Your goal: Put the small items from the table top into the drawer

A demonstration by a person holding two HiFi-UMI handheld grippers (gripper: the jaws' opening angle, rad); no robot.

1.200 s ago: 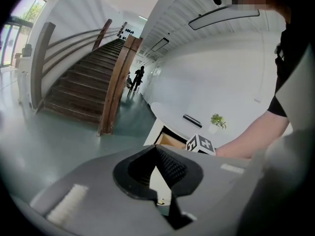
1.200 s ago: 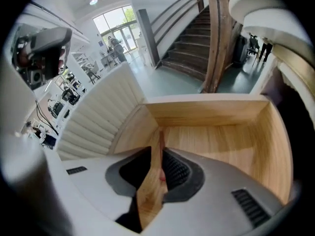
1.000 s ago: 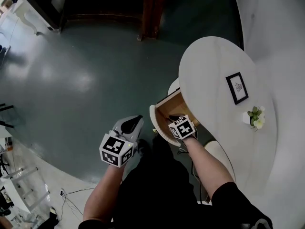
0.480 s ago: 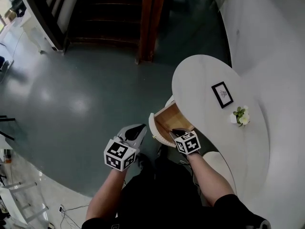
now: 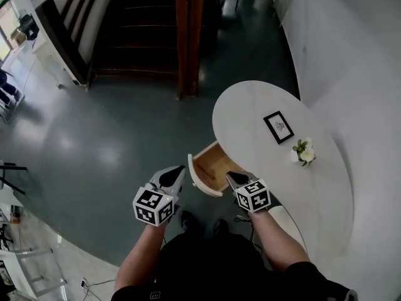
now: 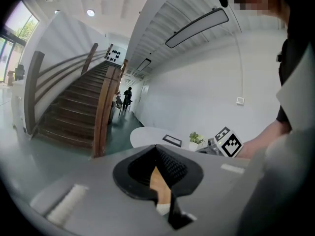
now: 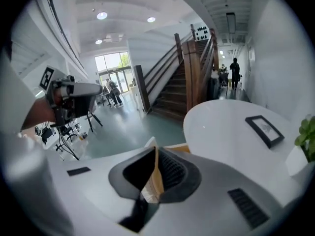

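The drawer (image 5: 211, 165) stands pulled out from the white oval table (image 5: 250, 111), and the part of its wooden inside that shows holds nothing. On the table top stand a small black picture frame (image 5: 278, 126) and a little potted plant (image 5: 303, 152). My right gripper (image 5: 235, 179) is shut and empty, just off the drawer's near right corner. My left gripper (image 5: 170, 176) is shut and empty over the floor, left of the drawer front. In the right gripper view the right gripper (image 7: 155, 154) points at the drawer edge (image 7: 177, 147), with the frame (image 7: 265, 130) beyond.
A wooden post (image 5: 186, 36) and a dark staircase (image 5: 135, 24) rise at the far side of the grey-green floor (image 5: 100, 130). A white wall (image 5: 351, 55) curves behind the table. A white rounded seat (image 5: 289, 219) sits below the table's near edge. A distant person (image 7: 235, 68) walks in the corridor.
The view has pulled back from the table. My right gripper has come away from above the open drawer to its near side. The left gripper keeps its place left of the drawer.
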